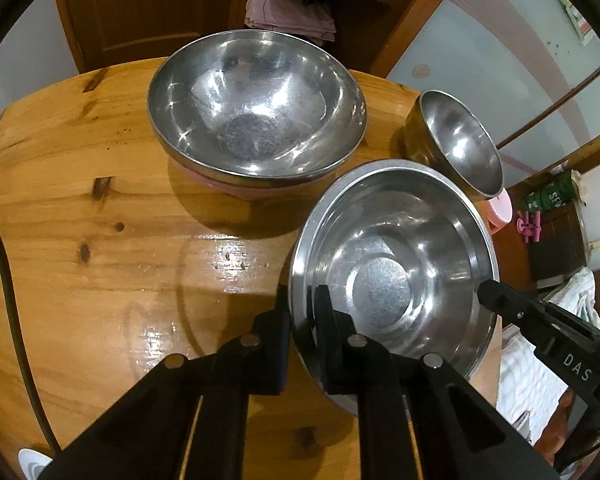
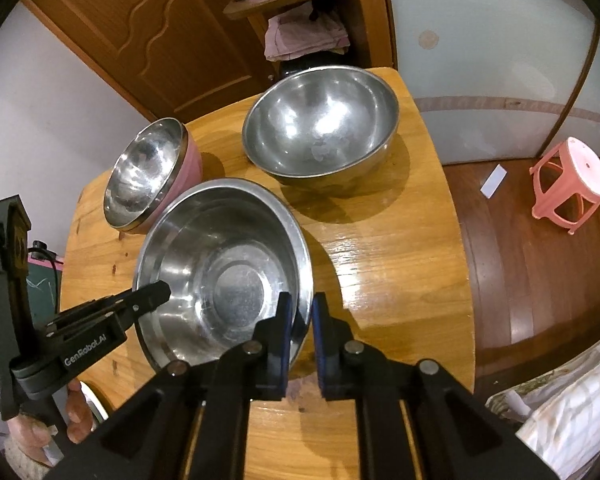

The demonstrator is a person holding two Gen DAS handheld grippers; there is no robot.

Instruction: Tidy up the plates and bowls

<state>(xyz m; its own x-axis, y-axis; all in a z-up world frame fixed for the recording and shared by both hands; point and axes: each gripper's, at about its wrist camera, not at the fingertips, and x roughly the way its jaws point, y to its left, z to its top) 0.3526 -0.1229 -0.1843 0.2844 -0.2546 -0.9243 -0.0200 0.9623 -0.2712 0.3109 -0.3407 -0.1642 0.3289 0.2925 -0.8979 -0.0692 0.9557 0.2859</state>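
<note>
On the glossy knotty-pine table [image 1: 100, 208], left wrist view: the left gripper [image 1: 303, 312] has its black fingers pinched on the near rim of a flat-bottomed stainless steel bowl [image 1: 392, 280], one pad outside the wall, one inside. The right gripper [image 1: 488, 294] reaches in from the right, its tip on the opposite rim; how far its fingers are closed cannot be told here. Behind, a wide steel bowl with pink outer shell [image 1: 256, 108] sits upright, scratched and shiny inside. To the right, a smaller round steel bowl [image 1: 456, 140] stands near the table edge.

Right wrist view: right gripper [image 2: 301, 316] is closed on the near-right rim of the flat-bottomed bowl [image 2: 224, 272], blue-edged pads either side of the thin wall. Left gripper [image 2: 156, 294] meets the bowl's left rim. The pink-shelled bowl [image 2: 148, 172] lies just beyond, touching or almost touching. The round deep bowl [image 2: 320, 128] sits apart, farther back. A pink plastic stool [image 2: 568, 184] stands on the wood floor.
</note>
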